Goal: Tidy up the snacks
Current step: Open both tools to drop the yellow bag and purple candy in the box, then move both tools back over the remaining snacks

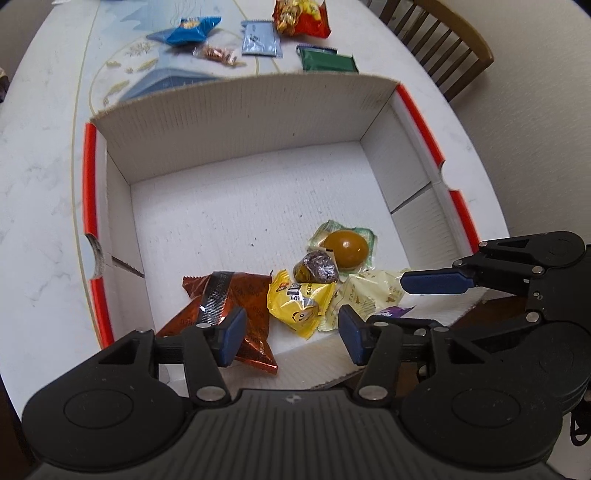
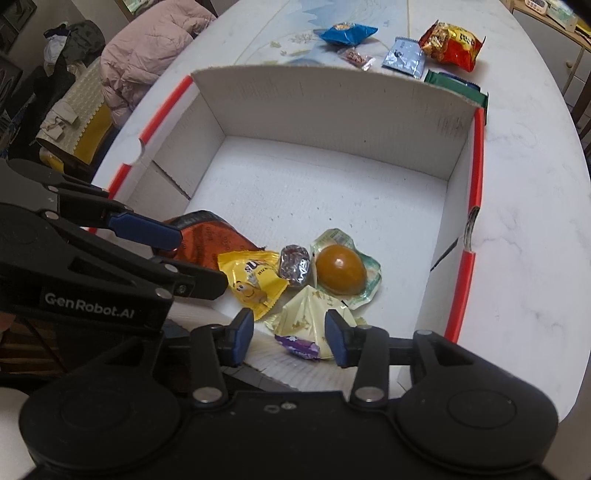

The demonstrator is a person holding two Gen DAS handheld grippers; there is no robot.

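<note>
A white cardboard box [image 1: 236,110] with orange rims holds snacks in its near part: a brown foil packet [image 1: 240,291], a yellow candy bag [image 1: 299,302], a foil-wrapped sweet [image 1: 317,267], a packed brown egg [image 1: 345,247], a pale yellow pouch [image 1: 369,291] and a small purple sweet [image 2: 297,345]. My left gripper [image 1: 290,338] is open and empty above the box's near edge. My right gripper [image 2: 290,339] is open and empty, just above the pale pouch [image 2: 306,314] and the purple sweet. The box also shows in the right wrist view [image 2: 332,96].
Beyond the box on the white table [image 1: 44,177] lie a blue packet [image 1: 190,31], a small clear packet [image 1: 218,55], a grey sachet [image 1: 258,38], a red-yellow bag [image 1: 301,16] and a green packet [image 1: 327,59]. A wooden chair [image 1: 447,44] stands at the far right.
</note>
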